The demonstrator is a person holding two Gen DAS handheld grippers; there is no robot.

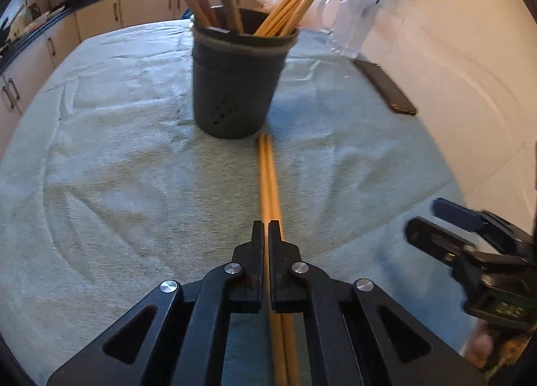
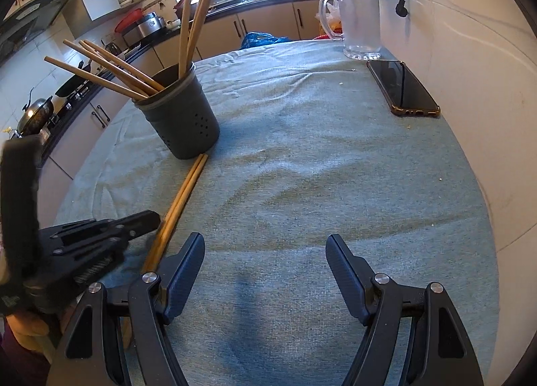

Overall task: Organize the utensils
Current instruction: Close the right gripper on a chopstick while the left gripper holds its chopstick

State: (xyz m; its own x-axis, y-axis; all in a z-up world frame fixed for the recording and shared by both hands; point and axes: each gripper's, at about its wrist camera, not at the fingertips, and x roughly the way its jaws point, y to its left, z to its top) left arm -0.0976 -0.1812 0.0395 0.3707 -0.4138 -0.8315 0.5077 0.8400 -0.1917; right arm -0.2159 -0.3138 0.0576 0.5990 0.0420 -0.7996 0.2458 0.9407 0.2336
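Note:
A pair of wooden chopsticks lies on the grey-green cloth, its far end at the foot of the dark utensil holder. My left gripper is shut on the pair partway along; wood shows in the thin slit between the jaws and just past the right finger. The right wrist view shows the same chopsticks, the left gripper on them and the holder with several chopsticks standing in it. My right gripper hangs open over bare cloth, nothing between its fingers. In the left wrist view the right gripper is to the right.
A dark phone lies near the wall on the right, with a clear glass pitcher behind it. The cloth covers the whole table. Kitchen counters and cabinets run along the left and back. A white wall borders the right side.

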